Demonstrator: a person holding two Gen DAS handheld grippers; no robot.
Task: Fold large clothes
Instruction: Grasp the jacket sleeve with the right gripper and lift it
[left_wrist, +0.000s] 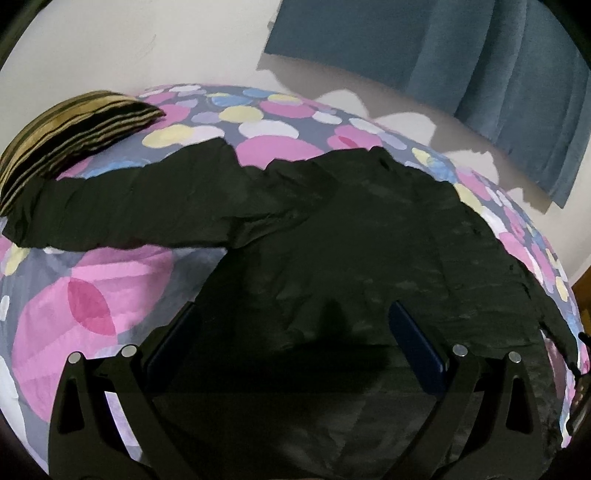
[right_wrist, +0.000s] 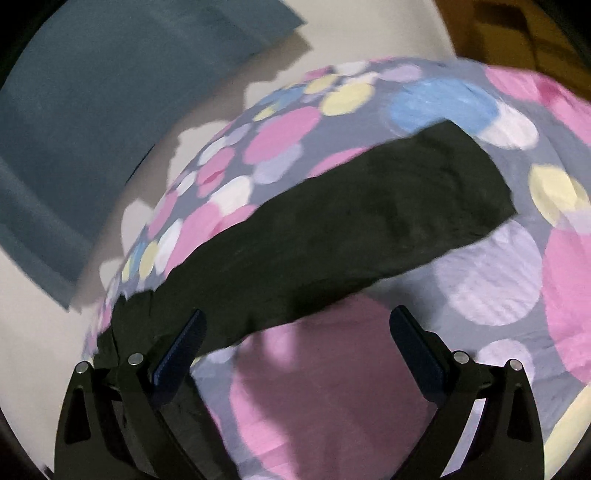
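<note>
1. Left wrist view: the left tongs (left_wrist: 295, 332) stand wide apart, clamped on nothing, hovering over the lower body of the black garment (left_wrist: 332, 240), which lies spread on the spotted bed cover (left_wrist: 92, 295). One sleeve (left_wrist: 122, 206) runs out toward 9 o'clock, its end just under or against the striped pillow (left_wrist: 70, 136); I cannot tell which
2. Risk here: the dark cloth shows little contrast, so the tongs could close on a single layer, or catch the bed cover beneath as well, dragging it into the fold. If the sleeve end is pinned by the pillow, pulling it could skew the whole garment
3. Right wrist view: the right tongs (right_wrist: 295, 336) are likewise apart and empty, above bare bed cover (right_wrist: 480, 277), with the other sleeve (right_wrist: 388, 206) stretching from 7 o'clock up toward 1 o'clock
4. Risk here: the view is blurred, so a grab now may miss the sleeve edge and pinch only the cover. The garment lies near the bed's far edge by the curtain (right_wrist: 92, 129), so a hard tug could slide it off
</note>
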